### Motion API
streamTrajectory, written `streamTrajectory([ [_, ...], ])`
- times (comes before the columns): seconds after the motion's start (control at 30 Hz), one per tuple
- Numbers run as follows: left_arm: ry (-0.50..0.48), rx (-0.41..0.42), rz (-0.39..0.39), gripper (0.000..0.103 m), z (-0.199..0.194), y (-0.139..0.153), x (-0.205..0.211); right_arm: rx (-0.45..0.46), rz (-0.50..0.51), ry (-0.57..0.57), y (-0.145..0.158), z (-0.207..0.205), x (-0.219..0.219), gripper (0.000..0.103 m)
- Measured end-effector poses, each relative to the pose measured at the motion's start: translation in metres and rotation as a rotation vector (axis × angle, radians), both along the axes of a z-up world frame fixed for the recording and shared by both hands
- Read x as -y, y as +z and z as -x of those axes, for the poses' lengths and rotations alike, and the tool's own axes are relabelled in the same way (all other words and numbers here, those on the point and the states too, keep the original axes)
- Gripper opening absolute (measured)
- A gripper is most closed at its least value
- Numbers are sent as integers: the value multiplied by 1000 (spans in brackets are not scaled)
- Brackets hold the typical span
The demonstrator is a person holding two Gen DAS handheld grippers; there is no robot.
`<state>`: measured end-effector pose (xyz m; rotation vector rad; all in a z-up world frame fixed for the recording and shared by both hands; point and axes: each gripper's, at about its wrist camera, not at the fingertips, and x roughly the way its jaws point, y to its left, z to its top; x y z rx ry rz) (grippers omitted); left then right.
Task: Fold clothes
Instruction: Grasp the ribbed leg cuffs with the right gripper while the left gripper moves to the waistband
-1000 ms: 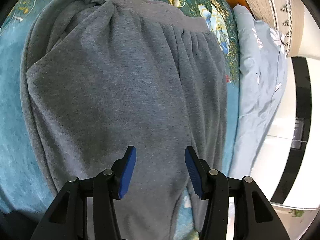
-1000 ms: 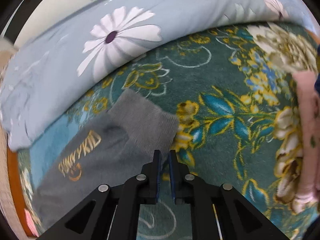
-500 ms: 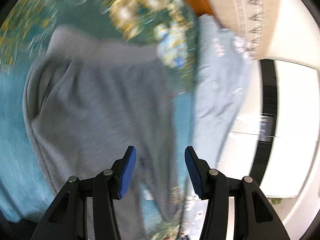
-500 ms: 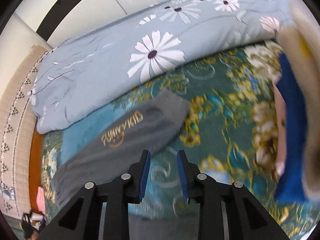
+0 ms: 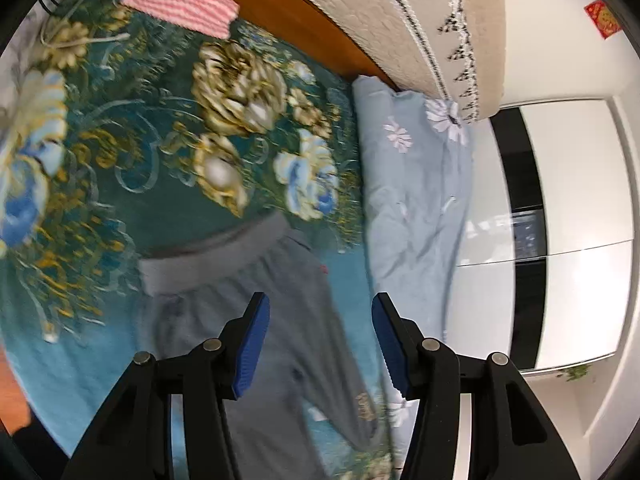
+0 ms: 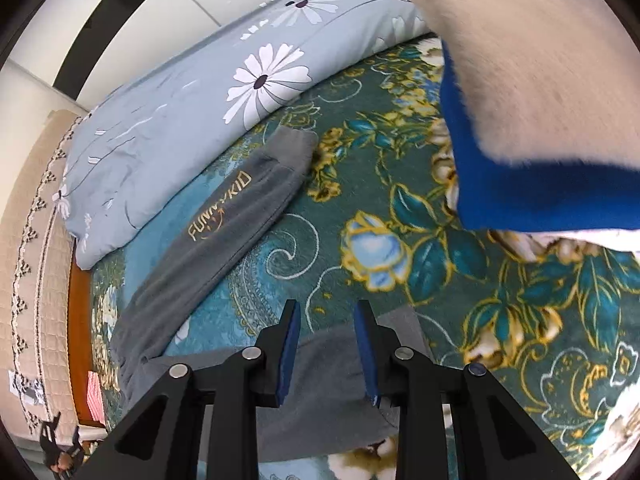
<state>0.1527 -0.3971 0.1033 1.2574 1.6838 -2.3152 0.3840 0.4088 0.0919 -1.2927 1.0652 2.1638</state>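
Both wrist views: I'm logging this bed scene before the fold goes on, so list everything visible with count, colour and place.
grey sweatpants: one, grey with gold lettering on a leg, spread on the blanket
floral blanket: one, teal with gold and blue flowers, covering the bed
daisy quilt: one, pale blue with white daisies, rolled along the blanket's edge
checked cloth: one, pink and white, at the blanket's far corner
headboard: one, beige quilted with dark trim, at the bed's end
cream and blue garment: one, blurred, upper right of right view
left gripper: black with blue pads, open, empty
right gripper: same, jaws just opened, empty
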Motion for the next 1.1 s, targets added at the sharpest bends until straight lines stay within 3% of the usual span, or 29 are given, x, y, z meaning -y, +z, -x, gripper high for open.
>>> streamTrajectory([
  [0.23, 3, 17, 10, 54, -23, 13, 27, 17, 8, 3, 4, 0, 17, 31],
  [0.37, -41, 56, 74, 54, -25, 12, 20, 43, 30, 22, -3, -3, 30, 31],
  [0.53, -117, 182, 153, 54, -24, -36, -9, 88, 64, -10, -16, -25, 26, 31],
  [0.63, -142, 265, 172, 54, -32, -71, -24, 123, 81, -38, -26, -46, 23, 39],
  [0.73, -166, 329, 215, 54, -35, -100, -37, 166, 117, -71, -42, -70, 24, 40],
  [0.83, -168, 365, 248, 54, -38, -119, -43, 171, 196, -121, -67, -86, 25, 40],
  [1.1, -118, 391, 223, 54, -51, -142, -39, 109, 360, -246, -113, -91, 29, 40],
])
